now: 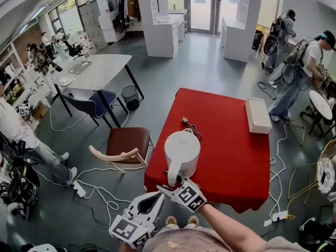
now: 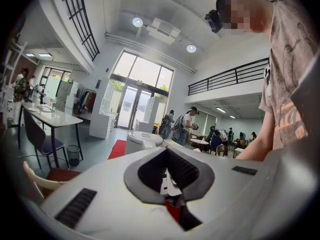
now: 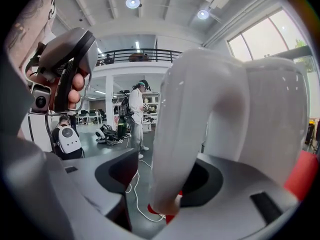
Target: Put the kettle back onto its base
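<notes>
The white kettle stands upright near the front left corner of the red table. A black cord and plug lie just behind it. Its base is hidden beneath it, if it is there. My right gripper is at the kettle's handle, which passes between its jaws. The jaws stand wide, with a gap between the left pad and the handle, so the gripper is open. My left gripper hovers off the table's front edge, left of the right one, shut and empty. From there the kettle shows ahead.
A white box lies at the table's far right edge. A brown chair with a wooden piece stands left of the table. Cables and a power strip lie on the floor. People stand at the right and left.
</notes>
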A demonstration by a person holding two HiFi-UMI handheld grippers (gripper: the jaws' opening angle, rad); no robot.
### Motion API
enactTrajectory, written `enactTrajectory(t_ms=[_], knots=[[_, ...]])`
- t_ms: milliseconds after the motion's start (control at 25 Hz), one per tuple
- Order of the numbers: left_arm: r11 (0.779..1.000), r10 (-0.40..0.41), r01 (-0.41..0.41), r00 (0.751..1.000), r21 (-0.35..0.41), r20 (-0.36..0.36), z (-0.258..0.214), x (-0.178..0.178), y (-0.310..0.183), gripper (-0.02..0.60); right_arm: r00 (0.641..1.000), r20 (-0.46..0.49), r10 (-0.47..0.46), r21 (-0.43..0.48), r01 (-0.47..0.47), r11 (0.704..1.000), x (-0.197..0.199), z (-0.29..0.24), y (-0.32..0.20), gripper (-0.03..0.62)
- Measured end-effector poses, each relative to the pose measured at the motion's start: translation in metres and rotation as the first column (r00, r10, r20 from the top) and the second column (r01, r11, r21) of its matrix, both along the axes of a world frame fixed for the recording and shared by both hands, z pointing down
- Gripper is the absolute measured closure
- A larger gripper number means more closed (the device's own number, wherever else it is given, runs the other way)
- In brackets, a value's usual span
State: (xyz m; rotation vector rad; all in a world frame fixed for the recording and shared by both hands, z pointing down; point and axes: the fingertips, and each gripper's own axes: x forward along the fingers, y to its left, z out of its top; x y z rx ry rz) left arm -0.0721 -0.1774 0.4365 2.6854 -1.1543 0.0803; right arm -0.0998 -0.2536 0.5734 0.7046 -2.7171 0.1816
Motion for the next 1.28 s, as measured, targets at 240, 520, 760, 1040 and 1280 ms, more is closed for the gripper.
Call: enactTrajectory(t_ms=[240,520,760,1040,1280], knots=[[1.000,0.009,-0.009,1.000,-0.001,0.001,0.000,0.003,0.004,0.583,1.000,0.001,0.006,-0.015,-0.006,1.000,0.006,-0.004,0.001,0.301],[0.999,0.035,-0.035,0.999,-0.003,0.000,0.000,0.008,0.003,0.583,0.998,0.015,0.054,-0.030,-0.054,0.998,0.037,-0.015,0.003,0.301],[0.998,0.055,-0.055,0.998,-0.002,-0.007,0.004,0.012,0.000,0.583,0.980,0.088,0.176,-0.030,-0.174,0.984,0.112,-0.053,0.024,0.301],[0.995,0.095,-0.095,0.995,0.004,-0.019,0.004,0.021,-0.006,0.583,0.953,0.182,0.243,0.027,-0.252,0.967,0.144,-0.100,0.049,0.317],[0.992,0.127,-0.127,0.991,0.014,-0.030,0.001,0.029,-0.007,0.583,0.914,0.280,0.293,0.046,-0.318,0.947,0.160,-0.125,0.057,0.591]])
